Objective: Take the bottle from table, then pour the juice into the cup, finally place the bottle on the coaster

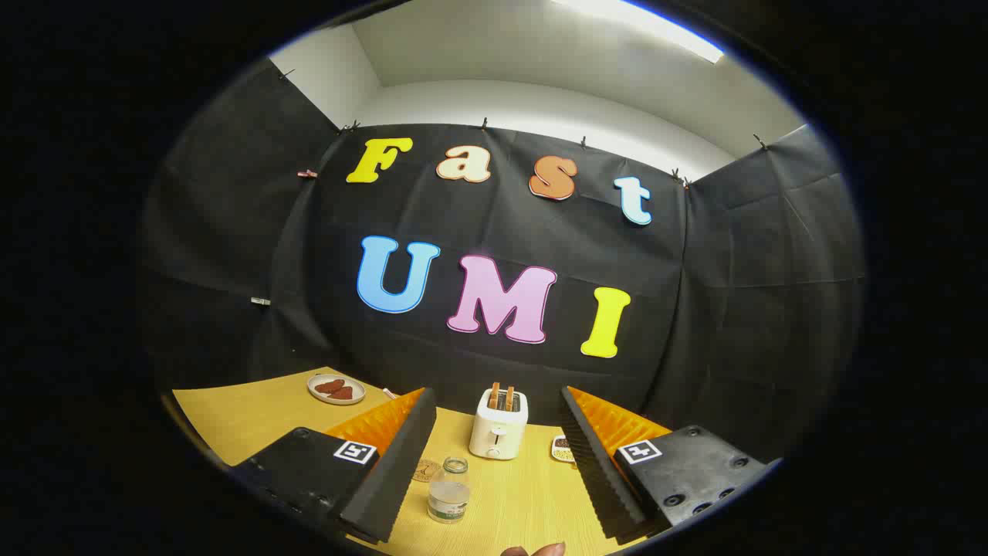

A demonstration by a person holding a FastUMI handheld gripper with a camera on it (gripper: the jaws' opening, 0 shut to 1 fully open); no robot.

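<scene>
Gripper (494,455) fingers splayed around clear (cylindrical) bottle (448,489).

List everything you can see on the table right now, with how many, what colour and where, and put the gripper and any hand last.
table: one, yellow wood-look, under everything.
toaster: one, white, beyond the fingers, two brown slices sticking up from its slots.
bottle: one, clear, uncapped, upright between the fingers, close to the left one.
plate: one, pale, with reddish-brown pieces on it, far left near the wall.
coaster: one, tan, round, mostly hidden behind the left finger, beside the bottle.
patterned item: one, pale, partly hidden by the right finger; cannot tell what.
gripper: one, fingers wide open, touching nothing.
fingertips: a person's, nearest the camera.
</scene>
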